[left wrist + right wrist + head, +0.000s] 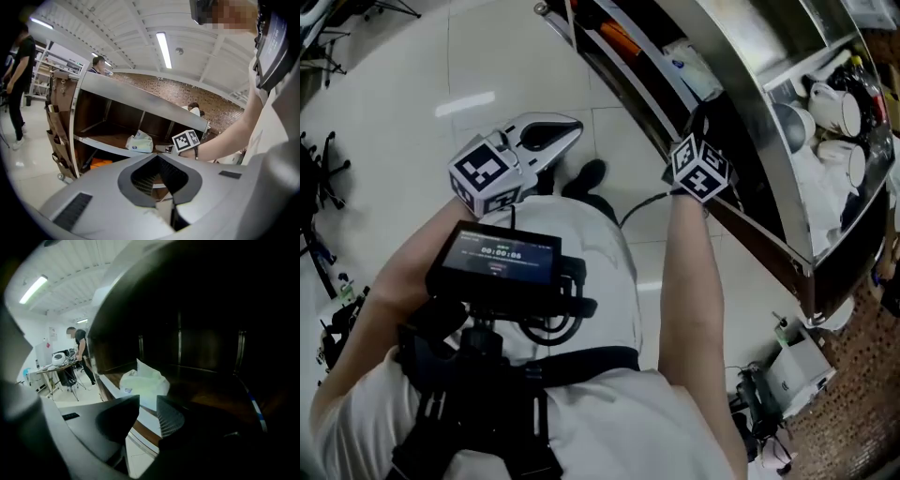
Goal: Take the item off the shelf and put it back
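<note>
White soft pack (143, 384) is lying on a brown board of the shelf unit (104, 146), close to the board's front edge, with one crumpled corner sticking up. The right gripper (148, 405) is reaching into the dark shelf bay at board height. Its jaws are standing narrowly apart, and the pack is showing through the gap just beyond the tips. The pads are not pressing on it, and nothing is sitting between them. In the left gripper view the same pack (139, 142) is resting just to the left of the right gripper's marker cube. The left gripper (157, 156) is hanging back from the shelf unit and pointing toward it. Its jaw tips are meeting, with nothing held between them. In the head view it (551, 133) is hovering over the pale tiled floor (412, 112), well apart from the shelves. An orange object (101, 163) is lying on the board below the pack. White cups (836, 111) are sitting on another level of the unit, seen from above. A person (81, 351) is standing at a table in the background of the right gripper view.
</note>
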Tool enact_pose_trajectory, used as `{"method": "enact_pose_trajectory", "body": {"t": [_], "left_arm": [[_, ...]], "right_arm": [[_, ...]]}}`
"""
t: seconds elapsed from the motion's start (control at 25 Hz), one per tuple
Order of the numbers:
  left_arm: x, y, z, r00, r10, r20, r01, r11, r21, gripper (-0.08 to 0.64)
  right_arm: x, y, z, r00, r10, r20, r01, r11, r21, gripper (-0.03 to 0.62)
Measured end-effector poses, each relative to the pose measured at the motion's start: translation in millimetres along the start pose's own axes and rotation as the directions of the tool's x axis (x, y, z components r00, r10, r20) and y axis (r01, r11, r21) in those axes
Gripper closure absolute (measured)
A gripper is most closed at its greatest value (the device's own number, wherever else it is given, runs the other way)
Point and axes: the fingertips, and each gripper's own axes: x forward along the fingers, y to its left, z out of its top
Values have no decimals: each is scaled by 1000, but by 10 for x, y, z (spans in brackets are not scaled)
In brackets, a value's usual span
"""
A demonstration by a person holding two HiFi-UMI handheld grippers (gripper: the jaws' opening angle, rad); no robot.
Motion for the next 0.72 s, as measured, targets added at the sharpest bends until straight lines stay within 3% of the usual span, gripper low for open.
{"method": "enact_pose_trajectory", "body": {"t": [0.28,0.48,0.6,0.72], "left_arm": [[-284,197,-105,994,110,19,-109,992,-56,552],[-422,243,-193,986,165,13,-163,983,-78,552],[-473,254,-220,983,185,9,-184,980,-82,552],[-589,305,-223,981,193,14,-190,977,-93,552]], "right_arm": [[426,-240,20,1000,-5,-9,6,996,87,380],[655,-347,113,1000,-19,-2,19,994,107,379],[685,-425,145,998,-62,2,61,995,82,526],[609,-377,174,997,-73,16,71,994,82,546]]}}
